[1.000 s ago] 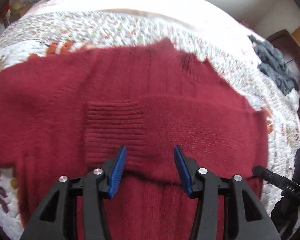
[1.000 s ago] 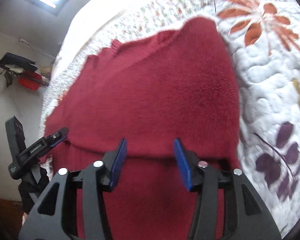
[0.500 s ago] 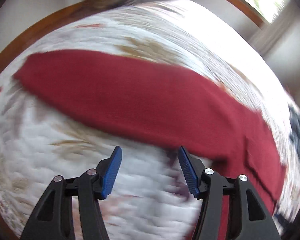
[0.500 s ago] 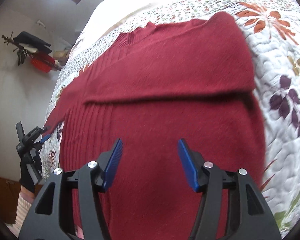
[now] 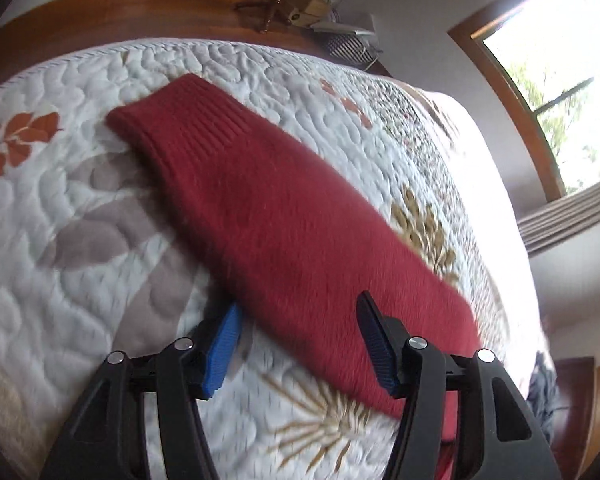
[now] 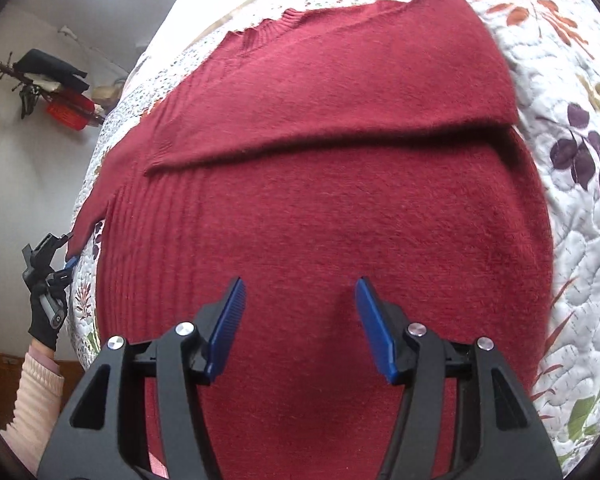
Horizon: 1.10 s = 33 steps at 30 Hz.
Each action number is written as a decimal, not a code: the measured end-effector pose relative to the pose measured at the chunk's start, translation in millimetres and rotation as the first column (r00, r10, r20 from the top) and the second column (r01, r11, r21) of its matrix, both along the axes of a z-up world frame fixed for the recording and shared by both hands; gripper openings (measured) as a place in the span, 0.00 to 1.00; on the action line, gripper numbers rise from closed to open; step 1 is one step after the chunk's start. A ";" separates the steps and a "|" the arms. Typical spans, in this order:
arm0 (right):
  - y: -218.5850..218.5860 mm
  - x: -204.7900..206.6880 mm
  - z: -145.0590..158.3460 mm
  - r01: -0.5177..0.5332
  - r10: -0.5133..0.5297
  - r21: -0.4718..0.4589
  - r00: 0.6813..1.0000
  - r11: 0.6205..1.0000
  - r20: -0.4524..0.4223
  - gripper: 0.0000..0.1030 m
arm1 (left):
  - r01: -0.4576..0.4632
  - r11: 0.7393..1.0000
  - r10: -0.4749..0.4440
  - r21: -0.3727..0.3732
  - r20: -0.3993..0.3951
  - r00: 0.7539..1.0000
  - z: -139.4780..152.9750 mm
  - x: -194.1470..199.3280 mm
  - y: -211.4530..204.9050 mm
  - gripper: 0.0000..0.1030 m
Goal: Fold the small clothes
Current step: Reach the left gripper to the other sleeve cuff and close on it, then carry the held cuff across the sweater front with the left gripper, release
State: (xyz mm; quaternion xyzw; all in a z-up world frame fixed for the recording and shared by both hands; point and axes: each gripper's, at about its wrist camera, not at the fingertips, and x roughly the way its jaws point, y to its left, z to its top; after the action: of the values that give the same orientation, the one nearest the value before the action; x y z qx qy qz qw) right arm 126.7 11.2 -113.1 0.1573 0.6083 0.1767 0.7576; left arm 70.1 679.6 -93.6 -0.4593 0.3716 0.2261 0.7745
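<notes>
A dark red knitted sweater point(image 6: 340, 208) lies flat on the quilted bed, one sleeve folded across its chest. Its other sleeve point(image 5: 284, 220) stretches out over the quilt, ribbed cuff at the far upper left in the left wrist view. My left gripper point(image 5: 298, 340) stands open at the near part of this sleeve, the sleeve edge between its blue pads, nothing pinched. My right gripper point(image 6: 300, 324) hovers open above the sweater's lower body. The left gripper point(image 6: 56, 252) also shows at the far left of the right wrist view, at the sleeve's end, held by a gloved hand point(image 6: 44, 320).
The white floral quilt point(image 5: 80, 240) covers the bed. A wooden bed frame point(image 5: 100, 4) runs along the far edge. A window point(image 5: 560, 72) is at the upper right. A wall rack with dark and red items point(image 6: 52, 84) hangs at left. A dark garment point(image 5: 544, 396) lies at the right.
My left gripper swung away from the folded sleeve on the sweater's body to the outstretched sleeve at the side. My right gripper drew back toward the hem. Both stayed open.
</notes>
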 end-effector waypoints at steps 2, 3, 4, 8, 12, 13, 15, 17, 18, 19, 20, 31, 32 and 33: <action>-4.4 -2.7 -1.2 0.008 -0.008 -0.008 1.000 1.000 -0.003 0.56 | 0.003 1.000 -0.003 -0.007 0.007 1.000 0.6 2.5 5.5 0.56; -6.9 -4.9 -1.7 0.014 -0.014 -0.016 1.000 1.000 -0.005 0.56 | 0.002 1.000 -0.002 -0.009 0.006 1.000 0.4 6.2 7.3 0.55; -8.4 -5.4 -1.7 0.018 -0.018 -0.019 1.000 1.000 -0.008 0.56 | -0.002 1.000 0.002 -0.007 0.002 1.000 -0.2 9.1 9.0 0.50; -12.8 -7.3 -1.2 0.031 -0.032 -0.017 0.999 0.999 -0.011 0.56 | -0.017 0.999 0.018 0.035 -0.041 0.999 -0.7 9.7 11.8 0.28; -11.8 -7.3 1.9 0.030 -0.030 -0.018 1.000 0.999 -0.002 0.56 | -0.020 0.998 0.022 0.057 -0.036 0.999 2.8 6.6 11.1 0.13; -11.5 -7.3 2.8 0.027 -0.027 -0.017 1.000 0.999 0.001 0.56 | -0.019 0.998 0.020 0.063 -0.025 0.999 7.0 3.1 10.1 0.11; -10.4 -7.6 4.7 0.024 -0.023 -0.018 1.000 1.000 0.007 0.56 | -0.008 0.995 0.009 0.096 -0.002 1.000 17.8 1.4 4.4 0.10; -10.7 -8.3 5.9 0.024 -0.024 -0.015 1.000 1.000 0.009 0.56 | 0.013 0.993 -0.016 0.120 0.018 1.000 29.5 2.8 -2.4 0.10; -12.0 -8.2 6.5 0.024 -0.024 -0.013 1.000 1.000 0.011 0.56 | 0.033 0.990 -0.038 0.134 0.036 0.999 38.7 4.6 -8.4 0.09; -12.8 -8.9 7.3 0.026 -0.025 -0.012 1.000 1.000 0.013 0.56 | 0.052 0.987 -0.060 0.149 0.051 0.997 47.4 6.5 -15.0 0.09; -13.0 -9.4 7.9 0.027 -0.027 -0.012 1.000 1.000 0.015 0.56 | 0.062 0.985 -0.073 0.159 0.059 0.996 52.8 8.2 -19.4 0.09; -28.9 -16.4 19.0 0.048 -0.048 0.010 0.998 0.999 0.041 0.56 | 0.286 0.925 -0.329 0.251 0.152 0.932 116.2 54.6 -132.2 0.09; -30.5 -16.5 19.5 0.050 -0.050 0.011 0.998 0.999 0.044 0.56 | 0.305 0.917 -0.351 0.257 0.156 0.923 119.3 60.6 -146.2 0.09; -33.2 -16.8 20.4 0.054 -0.054 0.014 0.997 0.998 0.047 0.56 | 0.316 0.912 -0.363 0.262 0.157 0.918 120.3 63.9 -155.2 0.09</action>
State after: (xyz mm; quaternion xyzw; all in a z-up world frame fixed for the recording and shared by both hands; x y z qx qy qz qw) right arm 110.0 -22.0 -92.6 0.1743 0.5848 0.1637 0.7751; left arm 134.0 524.4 26.6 -0.3147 0.3365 0.0811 0.8838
